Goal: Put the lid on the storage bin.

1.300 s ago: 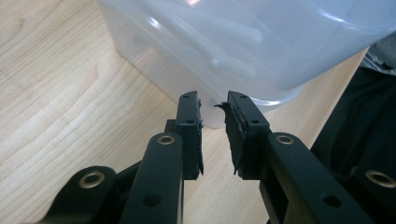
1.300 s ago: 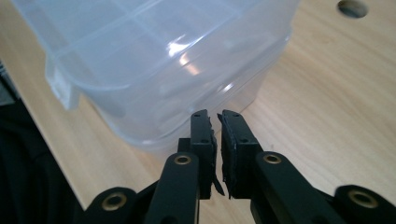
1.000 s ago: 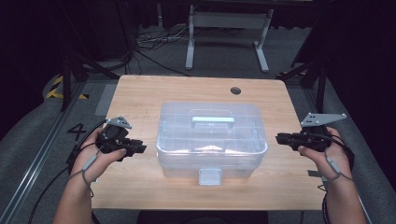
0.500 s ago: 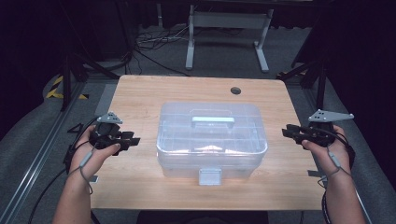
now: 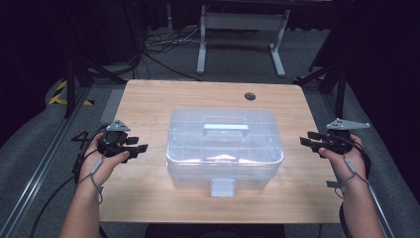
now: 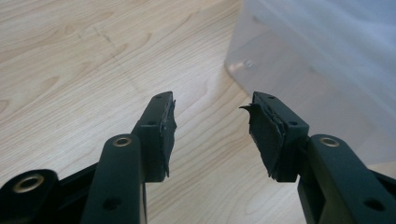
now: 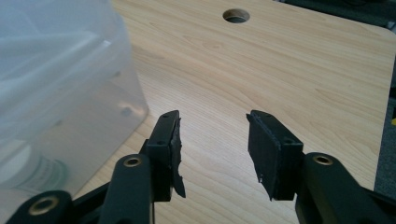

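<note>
Clear lidded box (image 5: 224, 148) centre frame on the surface (image 5: 148, 99). Left claw (image 5: 141, 147) and right claw (image 5: 306, 142) flanking it, just been opening, nothing between. Probably light, stiff, slick: best taken by the top handle (image 5: 225, 128).

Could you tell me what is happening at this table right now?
A person holds a hand-held gripper in each hand, one on each side of a clear plastic storage box that sits closed on the wooden table. The left hand-held gripper and the right hand-held gripper both point inward at the box but are apart from it. Their jaws have just been opening, with nothing between them. The box's handle and front latch are untouched.
</note>
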Tool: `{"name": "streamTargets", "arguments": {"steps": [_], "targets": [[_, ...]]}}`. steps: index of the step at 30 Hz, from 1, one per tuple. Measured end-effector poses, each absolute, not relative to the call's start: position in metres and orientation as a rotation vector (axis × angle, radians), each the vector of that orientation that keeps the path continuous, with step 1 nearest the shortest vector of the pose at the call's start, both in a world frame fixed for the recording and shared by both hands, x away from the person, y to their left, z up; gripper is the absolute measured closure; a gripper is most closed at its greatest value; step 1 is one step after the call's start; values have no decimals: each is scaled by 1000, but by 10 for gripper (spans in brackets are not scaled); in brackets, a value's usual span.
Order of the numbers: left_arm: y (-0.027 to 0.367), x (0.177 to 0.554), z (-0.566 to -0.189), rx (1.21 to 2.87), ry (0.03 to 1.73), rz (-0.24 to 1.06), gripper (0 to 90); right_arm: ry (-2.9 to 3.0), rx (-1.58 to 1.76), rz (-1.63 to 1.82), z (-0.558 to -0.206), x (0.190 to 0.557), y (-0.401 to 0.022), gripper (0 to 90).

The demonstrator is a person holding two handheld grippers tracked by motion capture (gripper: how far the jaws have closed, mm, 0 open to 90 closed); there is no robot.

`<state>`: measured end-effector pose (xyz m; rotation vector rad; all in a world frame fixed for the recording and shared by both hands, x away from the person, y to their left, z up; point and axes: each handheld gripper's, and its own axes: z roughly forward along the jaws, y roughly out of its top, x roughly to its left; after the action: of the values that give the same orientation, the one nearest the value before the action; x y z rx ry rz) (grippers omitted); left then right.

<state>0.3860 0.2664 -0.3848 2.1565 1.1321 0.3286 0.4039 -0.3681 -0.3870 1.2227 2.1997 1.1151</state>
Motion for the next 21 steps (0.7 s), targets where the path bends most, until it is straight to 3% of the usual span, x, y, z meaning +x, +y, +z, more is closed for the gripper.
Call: {"name": "streamTargets", "arguments": {"steps": [21], "targets": [[262,400,-417,2219,1165,349,434,2229,1238,1057,-434,424,-362,472]]}}
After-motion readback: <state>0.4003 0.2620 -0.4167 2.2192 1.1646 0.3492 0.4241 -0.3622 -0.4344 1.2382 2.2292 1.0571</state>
